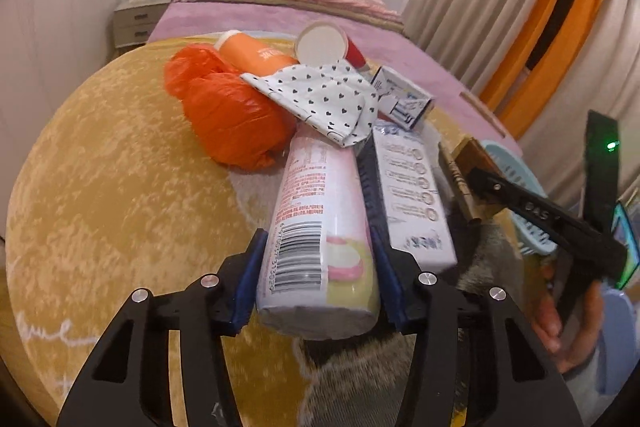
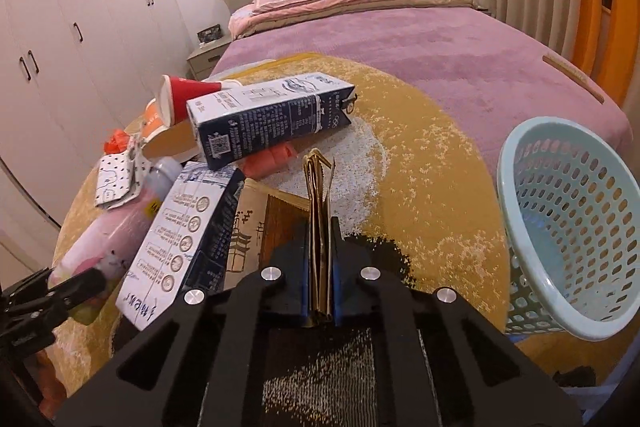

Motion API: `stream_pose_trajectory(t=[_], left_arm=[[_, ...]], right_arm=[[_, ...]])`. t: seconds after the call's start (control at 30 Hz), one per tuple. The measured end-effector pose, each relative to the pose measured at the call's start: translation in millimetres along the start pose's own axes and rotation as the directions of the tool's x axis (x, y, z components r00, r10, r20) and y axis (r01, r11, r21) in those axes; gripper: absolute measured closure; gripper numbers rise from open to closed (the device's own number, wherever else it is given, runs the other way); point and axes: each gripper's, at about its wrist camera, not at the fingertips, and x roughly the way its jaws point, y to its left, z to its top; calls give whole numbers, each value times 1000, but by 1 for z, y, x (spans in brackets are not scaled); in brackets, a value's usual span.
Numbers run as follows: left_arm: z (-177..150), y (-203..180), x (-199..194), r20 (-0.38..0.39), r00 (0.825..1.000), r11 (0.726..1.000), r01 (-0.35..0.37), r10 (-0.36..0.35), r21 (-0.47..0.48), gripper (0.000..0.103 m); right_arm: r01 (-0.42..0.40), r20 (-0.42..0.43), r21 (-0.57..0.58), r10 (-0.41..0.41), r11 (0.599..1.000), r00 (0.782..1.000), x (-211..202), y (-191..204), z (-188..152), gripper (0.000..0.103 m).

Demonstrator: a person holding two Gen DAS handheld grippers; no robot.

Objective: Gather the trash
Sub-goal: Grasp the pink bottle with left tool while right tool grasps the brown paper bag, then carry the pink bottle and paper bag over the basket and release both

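Note:
My left gripper (image 1: pixel 320 263) is shut on a pink and white bottle (image 1: pixel 316 227), lying lengthwise between the blue pads; the bottle also shows in the right wrist view (image 2: pixel 116 239). My right gripper (image 2: pixel 320 259) is shut on a folded brown paper bag (image 2: pixel 319 211), held edge-up. Around them on the yellow rug lie a blue and white milk carton (image 2: pixel 272 119), a second carton (image 1: pixel 412 199), an orange plastic bag (image 1: pixel 232 119), a heart-print wrapper (image 1: pixel 324 95), an orange bottle (image 1: pixel 256 55) and a red paper cup (image 1: pixel 328 43).
A light blue perforated basket (image 2: pixel 568 243) lies tilted at the right, its mouth facing the rug. The round yellow rug (image 1: pixel 100 187) lies on a bed with a purple cover (image 2: pixel 440 47). White wardrobes (image 2: pixel 60 47) stand at the left, curtains at the right.

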Motion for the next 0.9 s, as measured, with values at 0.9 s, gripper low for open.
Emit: stream_pose_trajectory(t=[0.9], left_arm=[[22,-33,-83,212,972,994,93,-104,58,54]], right_arm=[[-22,114,18,20,1000,993,-59,-15,11,97]])
